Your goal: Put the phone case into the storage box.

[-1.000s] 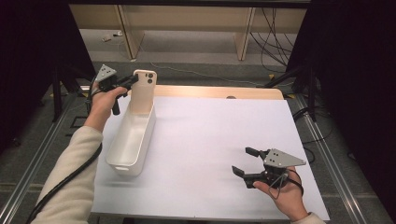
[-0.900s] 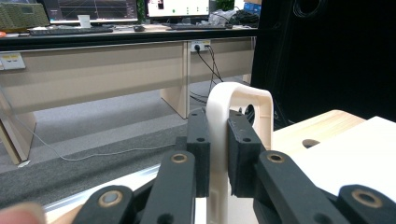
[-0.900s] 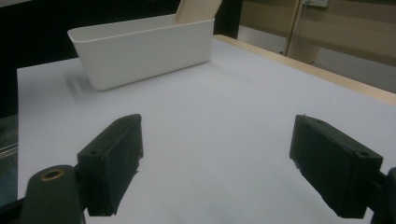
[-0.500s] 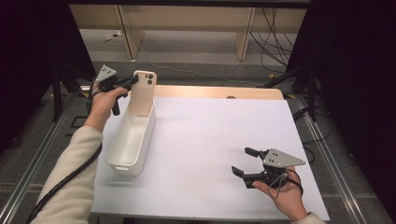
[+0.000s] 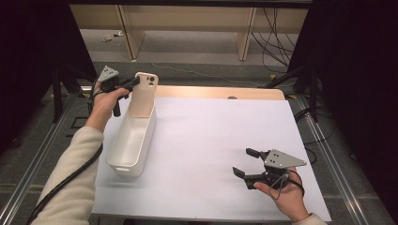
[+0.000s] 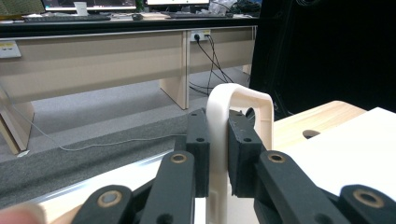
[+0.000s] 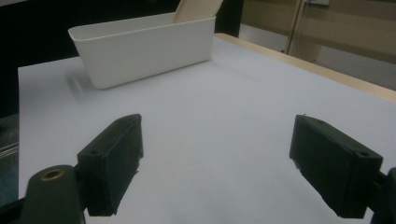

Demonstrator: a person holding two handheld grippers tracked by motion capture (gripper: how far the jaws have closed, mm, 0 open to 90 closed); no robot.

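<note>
Evidently we are mid-placement: our left gripper (image 5: pixel 133 85) has its jaws clamped on the cream, round-cornered phone case (image 5: pixel 143 93), standing upright at the far end of the long white plastic bin (image 5: pixel 133 140). Next, probably, we release it inside. Our right gripper (image 5: pixel 248 163) hovers wide open, empty, well apart.

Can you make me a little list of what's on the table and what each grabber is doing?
table cover: white sheet over a wooden table
bin: long white bin at the left side, open on top
phone case: cream-coloured phone case, upright, lower end inside the bin's far end
left gripper: shut on the phone case's upper edge
right gripper: open, holding nothing, low over the sheet near the right front corner
inside the bin: nothing else visible
</note>
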